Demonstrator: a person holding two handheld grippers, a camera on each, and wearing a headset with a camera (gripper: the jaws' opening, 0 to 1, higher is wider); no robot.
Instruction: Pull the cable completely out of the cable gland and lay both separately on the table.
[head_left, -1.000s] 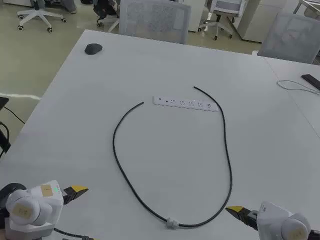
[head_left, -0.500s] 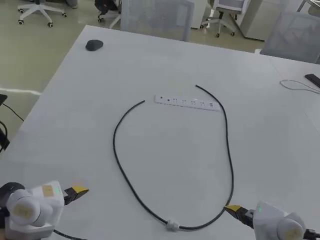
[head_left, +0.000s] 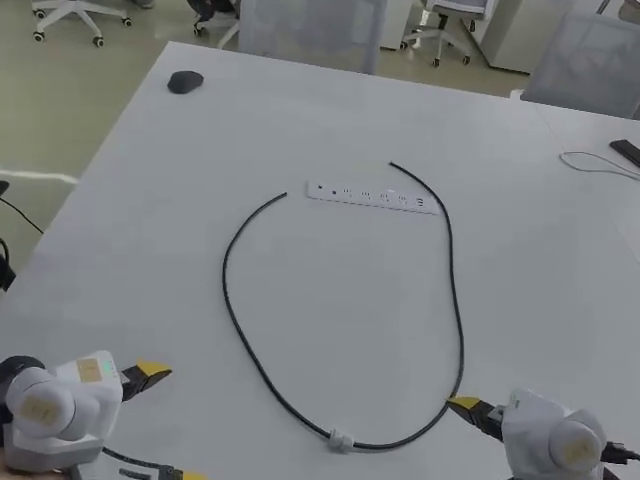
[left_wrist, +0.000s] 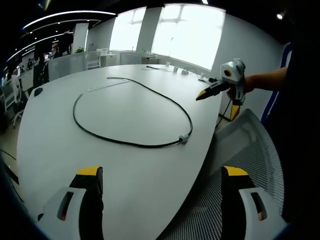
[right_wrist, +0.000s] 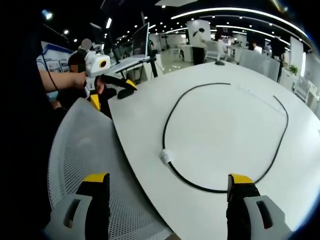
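A long black cable (head_left: 455, 300) lies in an open loop on the white table (head_left: 340, 300). Its small white cable gland (head_left: 340, 438) sits on it at the near bottom of the loop. My left gripper (head_left: 168, 422) hovers at the near left edge, left of the gland and apart from it. Its own view shows it open (left_wrist: 162, 200) and empty, with the gland (left_wrist: 183, 139) ahead. My right gripper (head_left: 468, 408) is at the near right, its tip close to the cable. It too is open (right_wrist: 167, 200) and empty, and the gland (right_wrist: 165, 156) lies just beyond it.
A white power strip (head_left: 372, 197) lies across the far side of the loop. A dark mouse (head_left: 185, 82) sits at the far left corner, and a thin wire (head_left: 590, 162) at the right. A mesh chair (right_wrist: 85, 150) is at the near edge; office chairs (head_left: 310, 30) stand beyond.
The head camera has shifted a little. The cable and gland lie where they were. Both grippers stay open at the near edge, the right tip slightly closer to the cable.
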